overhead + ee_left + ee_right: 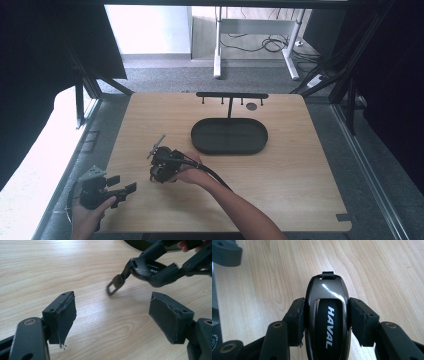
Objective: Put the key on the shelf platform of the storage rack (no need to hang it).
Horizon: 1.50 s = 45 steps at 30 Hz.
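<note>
1. A shiny black car key [327, 320] with the word HAVAL on it sits between the two jaws of the right tongs [326, 315].
2. The right tongs squeeze the key from both sides, so they are clamped on it.
3. A small black strap with a loop [113, 286] hangs from the key's front end. From the left gripper view its tip looks close to the wood, but I cannot tell if it touches.
4. From the high view, the right tongs [161, 167] are over the left middle of the worktop [300, 190], and a hand [192, 174] holds them.
5. The left tongs [112, 317] have their jaws wide apart with nothing between them.
6. The left tongs [120, 186] are at the near left corner of the worktop, held by the other hand [87, 217]. They point toward the key.
7. A black oval tray [229, 136] lies farther back on the worktop, well apart from the key.
8. A thin black rack [231, 95] with little pegs stands behind the tray.
9. A small dark round spot [251, 106] is on the wood near the rack.
</note>
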Motion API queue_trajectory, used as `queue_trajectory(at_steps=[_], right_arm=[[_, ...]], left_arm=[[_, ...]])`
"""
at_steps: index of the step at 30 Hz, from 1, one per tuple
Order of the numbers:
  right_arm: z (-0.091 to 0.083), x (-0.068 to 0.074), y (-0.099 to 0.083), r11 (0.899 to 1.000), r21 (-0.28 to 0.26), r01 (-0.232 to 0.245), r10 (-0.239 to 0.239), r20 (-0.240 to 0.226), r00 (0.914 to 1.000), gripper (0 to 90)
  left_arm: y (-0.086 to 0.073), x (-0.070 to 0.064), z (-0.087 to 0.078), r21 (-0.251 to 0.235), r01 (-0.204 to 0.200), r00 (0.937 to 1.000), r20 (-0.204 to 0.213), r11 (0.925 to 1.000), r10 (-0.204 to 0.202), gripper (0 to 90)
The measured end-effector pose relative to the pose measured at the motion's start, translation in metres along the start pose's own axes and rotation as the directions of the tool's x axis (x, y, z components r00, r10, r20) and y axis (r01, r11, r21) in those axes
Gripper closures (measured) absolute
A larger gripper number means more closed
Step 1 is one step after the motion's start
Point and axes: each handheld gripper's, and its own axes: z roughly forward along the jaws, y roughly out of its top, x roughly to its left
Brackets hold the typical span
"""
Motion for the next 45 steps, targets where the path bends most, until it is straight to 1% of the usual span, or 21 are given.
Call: queue_trajectory(at_steps=[1, 2, 3, 6, 7, 9, 11, 13, 15, 20, 21, 28, 32, 33, 35, 36, 38, 44, 45], right_arm=[[-0.004, 0.0, 0.0, 1.0, -0.006, 0.003, -0.003, 0.002, 1.0, 49.2], [-0.004, 0.0, 0.0, 1.0, -0.006, 0.003, -0.003, 0.002, 1.0, 49.2], [-0.01, -0.001, -0.001, 1.0, -0.013, 0.0, 0.0, 0.005, 1.0, 49.2], [-0.014, -0.001, -0.002, 1.0, -0.022, 0.001, -0.001, 0.004, 1.0, 49.2], [-0.02, -0.002, -0.002, 1.0, -0.031, 0.004, -0.004, 0.008, 1.0, 49.2], [-0.021, -0.002, -0.003, 0.999, -0.036, 0.004, -0.004, 0.007, 1.0, 49.2], [-0.029, -0.003, -0.004, 0.999, -0.045, 0.0, 0.0, 0.009, 1.0, 49.2], [-0.031, -0.003, -0.005, 0.999, -0.049, -0.002, 0.002, 0.007, 1.0, 49.2], [-0.037, -0.004, -0.006, 0.998, -0.061, 0.0, 0.0, 0.003, 1.0, 49.2], [-0.045, -0.006, -0.008, 0.998, -0.063, -0.001, 0.002, 0.01, 1.0, 49.2], [-0.049, -0.007, -0.01, 0.998, -0.069, -0.001, 0.002, 0.014, 0.9999, 49.2], [-0.062, -0.011, -0.016, 0.997, -0.072, -0.011, 0.013, 0.029, 0.9995, 49.2], [-0.068, -0.014, -0.019, 0.996, -0.082, -0.017, 0.021, 0.038, 0.9991, 49.2], [-0.073, -0.017, -0.022, 0.996, -0.086, -0.022, 0.026, 0.046, 0.9986, 49.2], [-0.074, -0.017, -0.023, 0.996, -0.088, -0.023, 0.028, 0.047, 0.9985, 49.2], [-0.077, -0.019, -0.024, 0.996, -0.091, -0.024, 0.029, 0.049, 0.9984, 49.2], [-0.083, -0.022, -0.028, 0.995, -0.096, -0.033, 0.039, 0.056, 0.9977, 49.2], [-0.091, -0.027, -0.034, 0.994, -0.101, -0.047, 0.054, 0.07, 0.9961, 49.2], [-0.094, -0.029, -0.037, 0.993, -0.105, -0.049, 0.057, 0.078, 0.9953, 49.2]], left_arm=[[0.0, 0.0, 0.0, 0.001, 0.002, 1.0, 0.002, 1.0, -0.002, 21.9], [0.0, 0.0, 0.0, 0.001, 0.002, 1.0, 0.002, 1.0, -0.002, 21.9], [0.0, 0.0, 0.0, 0.0, 0.003, 1.0, 0.0, 1.0, -0.003, 21.9], [0.0, 0.0, 0.0, 0.001, 0.0, 1.0, 0.0, 1.0, 0.0, 21.9], [0.0, 0.0, 0.0, 0.002, -0.002, 1.0, 0.001, 1.0, 0.002, 21.9], [0.0, 0.0, 0.0, 0.003, -0.003, 1.0, 0.002, 1.0, 0.003, 21.9], [0.0, -0.001, 0.0, 0.004, -0.005, 1.0, 0.002, 1.0, 0.005, 21.9], [0.0, -0.001, 0.0, 0.004, -0.005, 1.0, 0.002, 1.0, 0.005, 21.9], [0.0, -0.001, 0.001, 0.005, -0.005, 1.0, 0.003, 1.0, 0.005, 21.9], [0.0, -0.002, 0.0, 0.005, -0.004, 1.0, 0.004, 1.0, 0.004, 21.9], [0.0, -0.002, 0.0, 0.005, -0.003, 1.0, 0.003, 1.0, 0.003, 21.9], [0.0, -0.002, 0.001, 0.01, -0.009, 0.9999, 0.006, 0.9999, 0.009, 21.9], [0.0, -0.002, 0.001, 0.01, -0.009, 0.9999, 0.005, 0.9999, 0.009, 21.9], [0.0, -0.002, 0.001, 0.009, -0.009, 1.0, 0.004, 0.9999, 0.009, 21.9], [0.0, -0.002, 0.002, 0.01, -0.008, 1.0, 0.004, 0.9999, 0.008, 21.9], [0.0, -0.003, 0.002, 0.011, -0.005, 1.0, 0.005, 0.9999, 0.005, 21.9], [0.0, -0.003, 0.002, 0.012, -0.01, 0.9999, 0.004, 0.9999, 0.01, 21.9], [0.0, -0.004, 0.003, 0.016, -0.009, 0.9999, 0.006, 0.9998, 0.009, 21.8], [0.0, -0.003, 0.003, 0.016, -0.009, 1.0, 0.005, 0.9998, 0.008, 21.8]])
